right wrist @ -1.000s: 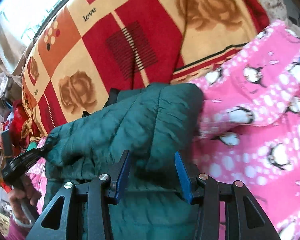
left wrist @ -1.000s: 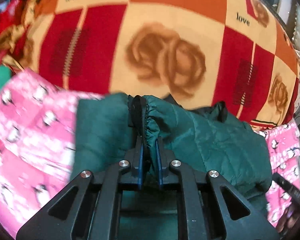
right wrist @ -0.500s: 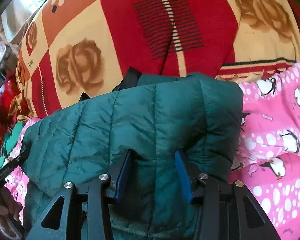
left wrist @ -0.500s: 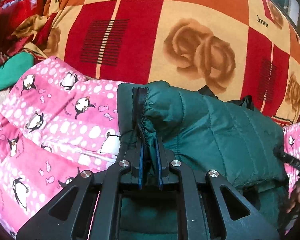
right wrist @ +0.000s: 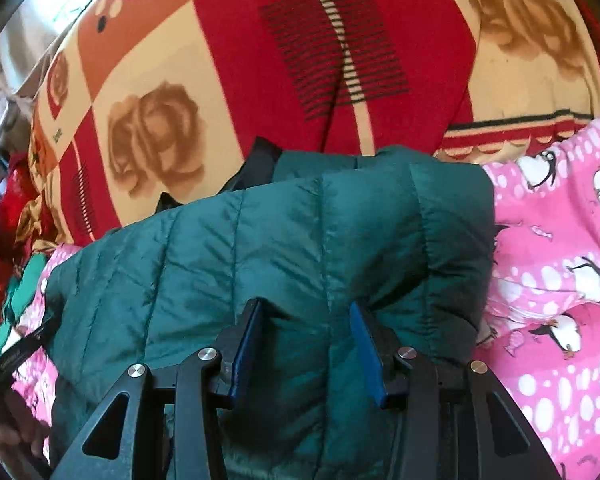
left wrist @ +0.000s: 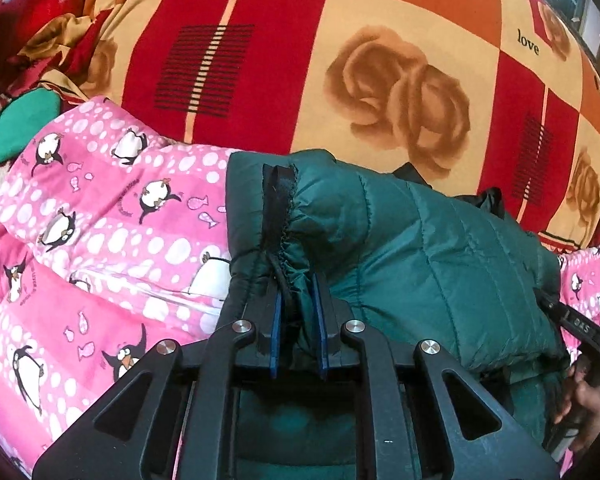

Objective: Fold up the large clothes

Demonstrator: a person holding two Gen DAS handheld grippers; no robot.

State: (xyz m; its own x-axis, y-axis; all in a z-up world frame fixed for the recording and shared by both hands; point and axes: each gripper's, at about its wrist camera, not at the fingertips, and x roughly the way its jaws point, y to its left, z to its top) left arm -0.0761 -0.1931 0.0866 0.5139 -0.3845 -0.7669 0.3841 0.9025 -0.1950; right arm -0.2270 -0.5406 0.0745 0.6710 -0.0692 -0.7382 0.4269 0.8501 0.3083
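A dark green quilted jacket (left wrist: 420, 248) lies folded on a pink penguin blanket (left wrist: 100, 240). My left gripper (left wrist: 297, 286) is shut on the jacket's gathered, black-trimmed edge at the fold's left end. In the right wrist view the jacket (right wrist: 260, 248) fills the middle. There my right gripper (right wrist: 306, 316) is shut on a thick quilted fold, with its blue pads (right wrist: 250, 332) pressed into the fabric on both sides. A black lining (right wrist: 256, 160) peeks out at the jacket's far edge. Each view shows the other hand-held tool at its edge (left wrist: 572, 320) (right wrist: 12, 356).
A red, orange and cream rose-patterned blanket (left wrist: 340, 60) covers the bed beyond the jacket. A heap of red and gold cloth (left wrist: 28, 20) and a green garment (left wrist: 16, 128) lie at the far left. The pink penguin blanket (right wrist: 560, 280) spreads to the jacket's right. A person's hand (left wrist: 584, 400) holds the right tool.
Both grippers carried the jacket's edge forward and down onto the pink blanket, then stopped. Over the last half second little has moved. Both grips are unchanged.
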